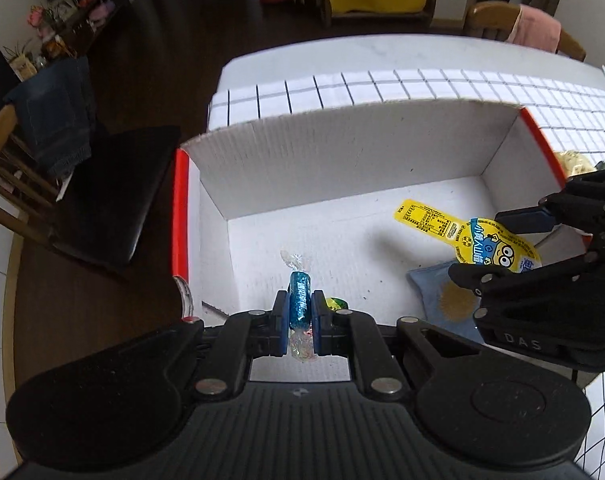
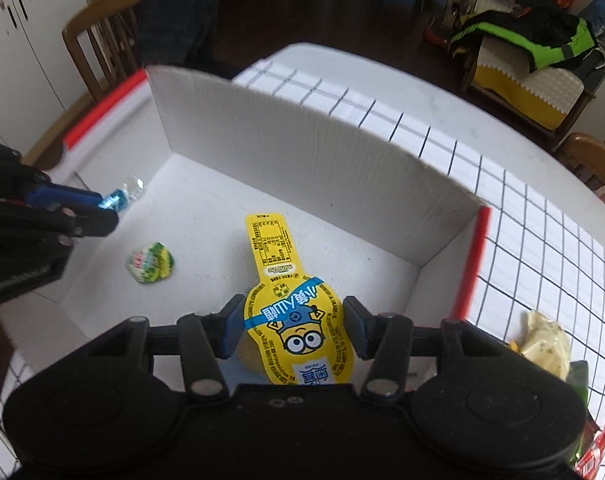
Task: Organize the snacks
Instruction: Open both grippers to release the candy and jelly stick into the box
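A white cardboard box (image 1: 342,160) with red edges stands on the gridded tablecloth. My left gripper (image 1: 300,306) is shut on a blue foil-wrapped candy (image 1: 300,300) and hangs over the box's near left part. My right gripper (image 2: 294,326) is shut on a yellow cartoon-printed snack cup (image 2: 298,328) with a long tab, held over the box's right part. The same cup (image 1: 490,246) and the right gripper (image 1: 506,248) show at the right of the left wrist view. The left gripper (image 2: 102,216) with its candy (image 2: 116,198) shows at the left of the right wrist view.
A green and white candy (image 2: 150,262) lies on the box floor. A light blue packet (image 1: 446,300) lies in the box under the right gripper. A pale wrapped snack (image 2: 546,344) and a red and green packet (image 2: 590,448) lie on the cloth right of the box. Wooden chairs (image 1: 6,160) stand around the table.
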Demonstrator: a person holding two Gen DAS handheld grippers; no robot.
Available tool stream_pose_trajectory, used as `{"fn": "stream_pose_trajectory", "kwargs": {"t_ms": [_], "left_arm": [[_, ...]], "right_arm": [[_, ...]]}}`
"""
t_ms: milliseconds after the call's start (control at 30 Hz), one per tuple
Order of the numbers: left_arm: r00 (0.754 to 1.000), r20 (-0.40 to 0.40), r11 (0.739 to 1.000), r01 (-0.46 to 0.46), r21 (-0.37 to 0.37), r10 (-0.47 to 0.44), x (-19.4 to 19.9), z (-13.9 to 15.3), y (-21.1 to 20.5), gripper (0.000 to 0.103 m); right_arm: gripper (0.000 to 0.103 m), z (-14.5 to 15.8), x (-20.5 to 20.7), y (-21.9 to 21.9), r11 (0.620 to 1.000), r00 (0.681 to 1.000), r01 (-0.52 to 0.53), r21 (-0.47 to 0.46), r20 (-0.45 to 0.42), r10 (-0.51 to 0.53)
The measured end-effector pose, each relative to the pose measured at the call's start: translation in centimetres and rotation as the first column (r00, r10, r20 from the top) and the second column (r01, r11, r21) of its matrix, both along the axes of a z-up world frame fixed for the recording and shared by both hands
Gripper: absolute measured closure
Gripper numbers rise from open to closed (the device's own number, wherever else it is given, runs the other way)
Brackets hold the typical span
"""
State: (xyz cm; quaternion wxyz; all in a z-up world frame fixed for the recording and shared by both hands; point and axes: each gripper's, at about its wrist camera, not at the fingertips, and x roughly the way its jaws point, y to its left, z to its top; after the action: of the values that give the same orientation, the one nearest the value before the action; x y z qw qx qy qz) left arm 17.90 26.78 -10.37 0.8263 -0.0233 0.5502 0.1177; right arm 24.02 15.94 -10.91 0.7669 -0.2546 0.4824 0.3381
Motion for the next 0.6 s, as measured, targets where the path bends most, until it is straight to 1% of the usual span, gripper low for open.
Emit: {"fn": "stream_pose_trajectory", "kwargs": {"t_ms": [100, 300, 433, 600], "left_arm": [[1.0, -0.027, 1.0, 0.004, -0.012, -0.004, 0.6, -0.5, 0.0, 0.092], [0.996, -0.084, 1.0, 0.008, -0.001, -0.008, 1.7, -1.1, -0.1, 0.092], [0.993, -0.118, 1.0, 0.014, -0.019, -0.016, 2.2, -1.5, -0.1, 0.092], [0.993, -0.115, 0.999, 0.022, -0.023, -0.025, 2.2, -1.5, -0.2, 0.092]], "right_arm": [[0.052, -0.8, 0.3, 0.4, 1.0, 1.0, -0.003, -0.017, -0.017, 0.003], [0.052, -1.8, -0.1, 0.8, 0.998, 0.999, -0.035, -0.059, -0.022, 0.034], [0.052, -2.2, -0.2, 0.9, 0.996, 0.999, -0.039, -0.08, -0.031, 0.037], [0.051, -2.0, -0.6, 0.8, 0.996, 0.999, -0.044, -0.072, -0.031, 0.042]]}}
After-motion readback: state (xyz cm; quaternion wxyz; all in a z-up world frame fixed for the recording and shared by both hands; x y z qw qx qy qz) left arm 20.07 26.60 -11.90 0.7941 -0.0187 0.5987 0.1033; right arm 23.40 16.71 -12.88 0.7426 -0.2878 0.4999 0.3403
